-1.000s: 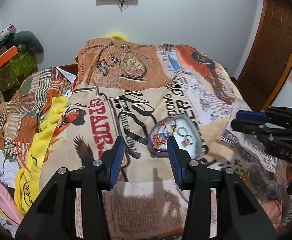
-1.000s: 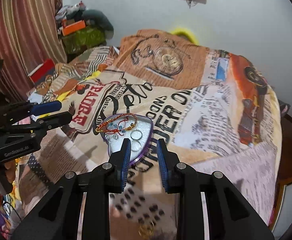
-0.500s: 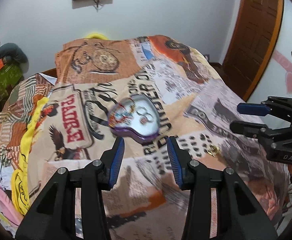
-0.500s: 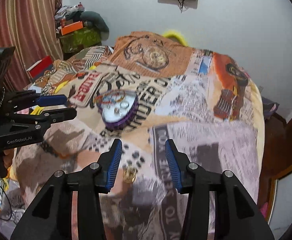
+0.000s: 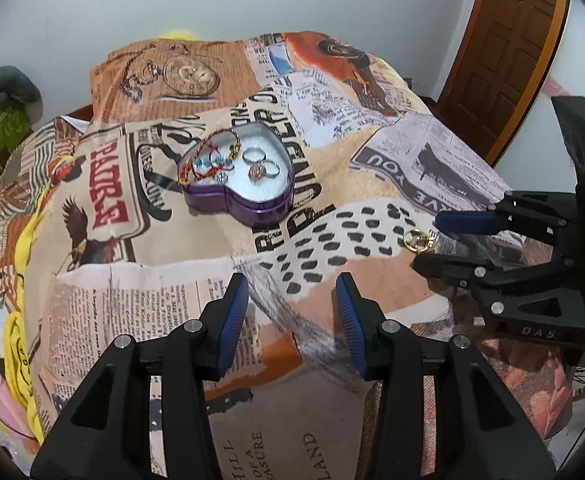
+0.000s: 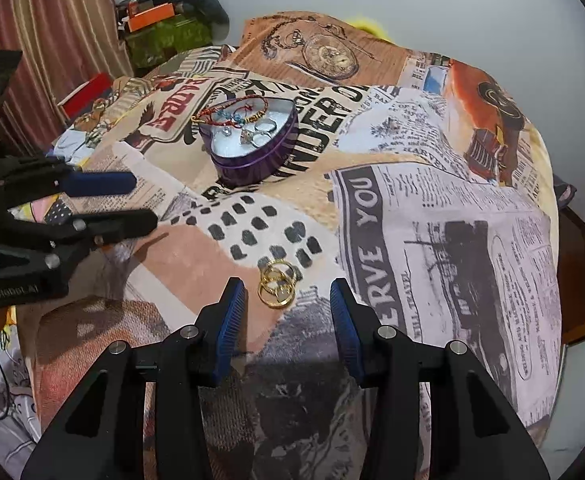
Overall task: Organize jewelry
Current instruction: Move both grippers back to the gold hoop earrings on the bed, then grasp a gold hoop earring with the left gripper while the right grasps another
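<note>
A printed blanket covers the whole bed, soft and full of folds, so nothing on it lies on a firm ground. Near the middle of it stands a purple heart-shaped tin, open at the top, with a white lining. Inside are a red and gold bracelet at the left side and some silver rings at the right side.

The left gripper hangs above the blanket, well apart from the tin; its jaws stand wide and there is nothing between them. The right gripper has its jaws wide as well and holds nothing.

The smallest things are the gold rings, a little cluster which lies on the blanket outside the tin, just in front of the right gripper and slightly toward its left finger.

These rings are probably very light, hard and smooth, so they may slip or sink into the soft cloth when the pads press down. It seems best to take them across the bands, with the fingers on both sides of the cluster, and to close slowly. The tin looks stiff and can be steadied by its wall.
</note>
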The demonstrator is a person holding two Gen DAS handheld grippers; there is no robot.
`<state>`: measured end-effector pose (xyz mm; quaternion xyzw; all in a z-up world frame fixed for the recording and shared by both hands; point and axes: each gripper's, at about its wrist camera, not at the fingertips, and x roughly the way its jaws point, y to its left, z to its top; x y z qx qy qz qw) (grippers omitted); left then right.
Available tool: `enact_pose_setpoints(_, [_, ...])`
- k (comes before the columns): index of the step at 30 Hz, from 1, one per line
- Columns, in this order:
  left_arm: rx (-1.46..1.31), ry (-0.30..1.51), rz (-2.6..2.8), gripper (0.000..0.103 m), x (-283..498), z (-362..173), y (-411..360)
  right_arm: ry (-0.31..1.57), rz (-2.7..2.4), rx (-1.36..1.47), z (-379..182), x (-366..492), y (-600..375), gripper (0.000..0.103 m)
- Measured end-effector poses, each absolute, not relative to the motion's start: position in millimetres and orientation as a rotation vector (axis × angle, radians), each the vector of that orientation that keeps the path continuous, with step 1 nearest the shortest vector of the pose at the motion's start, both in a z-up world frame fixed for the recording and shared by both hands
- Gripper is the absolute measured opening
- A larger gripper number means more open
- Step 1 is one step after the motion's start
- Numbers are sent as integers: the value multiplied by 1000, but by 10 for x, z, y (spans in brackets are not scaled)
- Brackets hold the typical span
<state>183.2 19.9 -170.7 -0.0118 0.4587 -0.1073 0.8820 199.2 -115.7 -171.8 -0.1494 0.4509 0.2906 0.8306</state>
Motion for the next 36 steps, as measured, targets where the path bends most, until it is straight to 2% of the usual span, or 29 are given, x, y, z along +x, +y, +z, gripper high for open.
enact_pose_setpoints(1, [-25, 958, -223, 45, 1832, -1713, 199, 957, 622, -320, -1728, 1987, -1144, 33])
enact_pose_setpoints(2, [-26, 960, -224, 45, 1834, -1720, 200, 959, 632, -327, -1736, 1974, -1124, 22])
enact_pose_setpoints(3, [-28, 960, -225, 45, 1835, -1720, 201, 959, 637, -331, -1736, 1960, -1114, 17])
enact_pose_setpoints(20, [12, 948, -339, 45, 1928, -1618, -209, 893, 586, -200, -1524, 1956, -1532, 17])
enact_pose_setpoints(36, [44, 1027, -429, 44, 2144, -1776, -679, 898, 552, -151, -1575, 1968, -1844, 17])
